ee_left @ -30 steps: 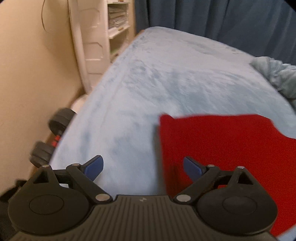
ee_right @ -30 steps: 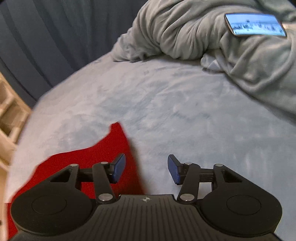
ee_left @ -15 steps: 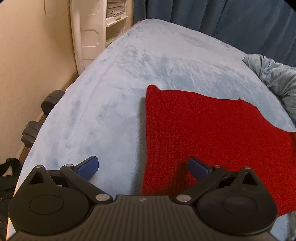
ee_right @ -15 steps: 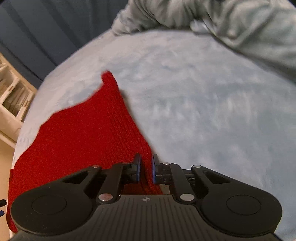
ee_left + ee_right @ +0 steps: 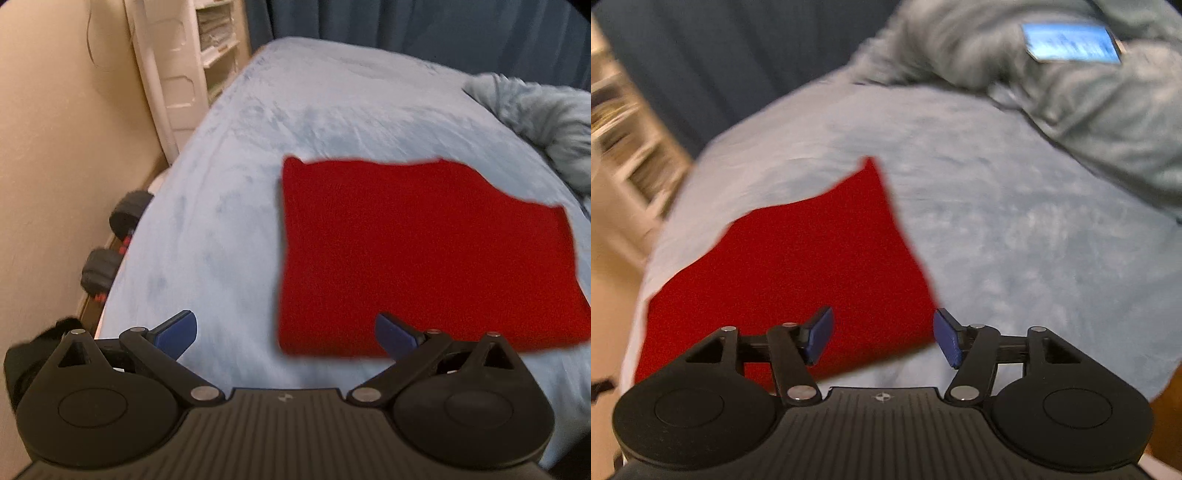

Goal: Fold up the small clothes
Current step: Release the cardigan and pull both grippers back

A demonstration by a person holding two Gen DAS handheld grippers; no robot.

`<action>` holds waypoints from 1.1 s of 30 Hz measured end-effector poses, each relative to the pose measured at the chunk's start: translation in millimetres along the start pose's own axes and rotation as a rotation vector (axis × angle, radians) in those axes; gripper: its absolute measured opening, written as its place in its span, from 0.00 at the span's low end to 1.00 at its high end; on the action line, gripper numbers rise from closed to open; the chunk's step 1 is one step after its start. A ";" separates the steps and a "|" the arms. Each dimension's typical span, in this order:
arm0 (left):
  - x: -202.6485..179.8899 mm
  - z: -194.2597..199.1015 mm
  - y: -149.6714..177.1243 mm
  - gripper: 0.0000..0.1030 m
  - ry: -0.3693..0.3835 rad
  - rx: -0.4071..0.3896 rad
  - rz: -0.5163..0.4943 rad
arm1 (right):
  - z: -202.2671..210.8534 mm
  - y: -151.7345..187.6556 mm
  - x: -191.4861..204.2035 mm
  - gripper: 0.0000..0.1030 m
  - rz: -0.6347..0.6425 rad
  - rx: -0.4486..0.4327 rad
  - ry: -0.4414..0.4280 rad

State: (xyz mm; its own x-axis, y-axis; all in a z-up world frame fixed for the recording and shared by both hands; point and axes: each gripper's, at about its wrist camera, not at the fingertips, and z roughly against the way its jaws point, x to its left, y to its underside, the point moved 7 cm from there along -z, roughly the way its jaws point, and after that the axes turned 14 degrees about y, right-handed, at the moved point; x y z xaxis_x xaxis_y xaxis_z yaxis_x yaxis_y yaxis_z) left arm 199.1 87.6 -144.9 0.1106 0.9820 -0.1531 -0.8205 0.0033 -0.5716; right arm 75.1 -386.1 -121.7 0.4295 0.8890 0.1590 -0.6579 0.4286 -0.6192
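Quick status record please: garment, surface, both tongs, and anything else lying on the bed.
garment: red knit cloth, lying flat on the bed, roughly rectangular, looks already folded
surface: light blue bedspread
left tongs: open, empty, above the cloth's near left corner
right tongs: open, empty, over the cloth's near right corner
contact: neither tongs grips the cloth
other on bed: bunched grey blanket with a phone lying on it, screen lit
beside bed: dumbbell on the floor by the wall
image quality: motion blur in both views
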 end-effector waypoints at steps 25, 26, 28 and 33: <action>-74.3 126.5 97.4 1.00 0.114 -0.086 -0.071 | 152.0 91.0 46.7 0.74 0.154 -0.135 -0.132; -73.9 128.2 97.5 1.00 0.112 -0.091 -0.069 | 153.2 91.1 46.6 0.74 0.154 -0.139 -0.135; -72.3 129.9 96.9 1.00 0.109 -0.094 -0.066 | 154.2 91.1 47.2 0.74 0.156 -0.141 -0.136; -70.0 129.2 97.1 1.00 0.104 -0.090 -0.054 | 152.2 91.5 48.5 0.74 0.153 -0.128 -0.138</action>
State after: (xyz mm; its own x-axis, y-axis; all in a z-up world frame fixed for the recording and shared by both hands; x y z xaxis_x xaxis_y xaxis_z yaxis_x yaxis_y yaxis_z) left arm 39.2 43.6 -85.5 0.2145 0.9559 -0.2006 -0.7586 0.0337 -0.6507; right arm -58.5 -279.3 -53.6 0.2364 0.9593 0.1544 -0.6211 0.2714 -0.7352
